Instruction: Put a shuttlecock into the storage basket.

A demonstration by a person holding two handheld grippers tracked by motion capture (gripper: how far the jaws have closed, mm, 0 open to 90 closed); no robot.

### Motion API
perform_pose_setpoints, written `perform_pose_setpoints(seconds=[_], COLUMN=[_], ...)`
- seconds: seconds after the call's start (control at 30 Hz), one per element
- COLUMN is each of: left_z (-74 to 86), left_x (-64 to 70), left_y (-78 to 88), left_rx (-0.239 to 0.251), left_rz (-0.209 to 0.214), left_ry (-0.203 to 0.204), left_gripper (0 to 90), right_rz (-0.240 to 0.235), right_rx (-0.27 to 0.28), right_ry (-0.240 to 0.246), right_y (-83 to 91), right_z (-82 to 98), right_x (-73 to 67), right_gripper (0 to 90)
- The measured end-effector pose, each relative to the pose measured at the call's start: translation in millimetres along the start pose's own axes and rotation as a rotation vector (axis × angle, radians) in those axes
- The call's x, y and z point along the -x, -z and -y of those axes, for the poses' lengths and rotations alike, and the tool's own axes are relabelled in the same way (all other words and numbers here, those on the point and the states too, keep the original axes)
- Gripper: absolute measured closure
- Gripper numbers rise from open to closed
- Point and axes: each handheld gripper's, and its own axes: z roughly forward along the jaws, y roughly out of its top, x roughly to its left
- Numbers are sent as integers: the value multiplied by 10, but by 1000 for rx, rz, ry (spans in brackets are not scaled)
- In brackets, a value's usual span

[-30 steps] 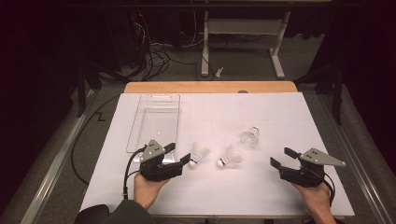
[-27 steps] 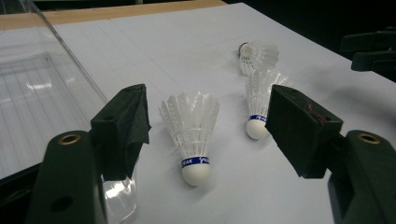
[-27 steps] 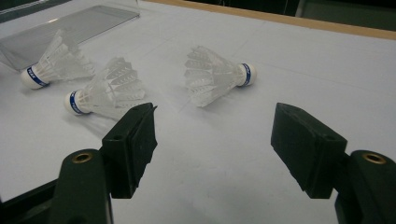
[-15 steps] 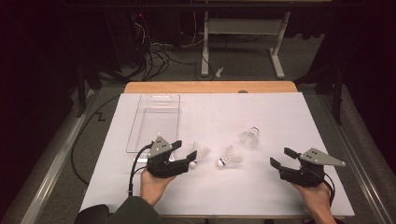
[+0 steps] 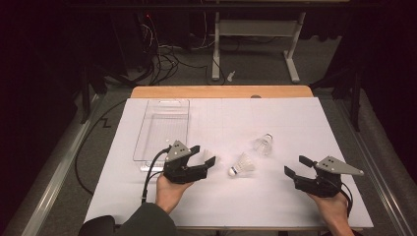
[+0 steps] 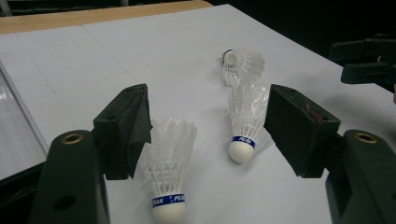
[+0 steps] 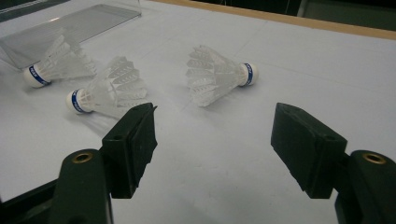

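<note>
- On the table we see a large white paper sheet point(image 5: 275, 123), matte and faintly gridded, covering nearly the whole top; a strip of bare wood shows along the far edge.
- At the sheet's left side lies a clear plastic tray point(image 5: 164, 129), rectangular, shallow and glossy, with a finely ribbed floor.
- Our left gripper point(image 5: 205, 156) sits just right of the tray's near corner. Its two black jaws stand wide apart, and their inner faces carry dark padding that looks cloth-like. In the left gripper view a shuttlecock point(image 6: 168, 163) lies between the jaws, close against the left pad; whether it touches that pad we cannot tell. Nothing is clamped.
- Our right gripper point(image 5: 295, 166) rests near the sheet's front right corner, well apart from the shuttlecocks. Its jaws also stand spread, with bare paper between them.
- A second shuttlecock point(image 5: 242, 164) lies on its side in the middle of the sheet, between the two grippers; a third shuttlecock point(image 5: 264, 143) lies just beyond it.
- Each shuttlecock has a cone of white ribbed feathers, a rounded white cork tip and a blue band.
</note>
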Motion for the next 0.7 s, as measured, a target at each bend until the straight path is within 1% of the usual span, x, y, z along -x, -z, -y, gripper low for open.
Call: perform_pose_setpoints(seconds=[0.2, 0.3, 0.4, 0.47, 0.57, 0.6, 0.7], left_z=[-24, -46, -70, -84, -103, -103, -124], left_x=[25, 41, 55, 61, 67, 67, 67], left_y=[-95, -140, -182, -208, -232, -232, -260], left_rx=[-6, -11, -24, -31, -34, -34, -50], left_rz=[5, 4, 1, -3, -26, -26, -46], left_ry=[0, -4, -18, -16, -14, -14, -9], left_gripper=[321, 321, 321, 321, 321, 322, 323], right_rz=[-1, -2, -2, -1, -1, -2, -2], right_rx=[-1, -3, -2, -2, -1, -2, -3], right_ry=[1, -1, 2, 0, 2, 1, 2], right_y=[-1, -1, -2, 1, 1, 1, 0], right_z=[0, 0, 0, 0, 0, 0, 0], right_x=[-1, -2, -3, -2, -1, -3, -3], right_gripper=[311, 311, 311, 311, 311, 311, 312])
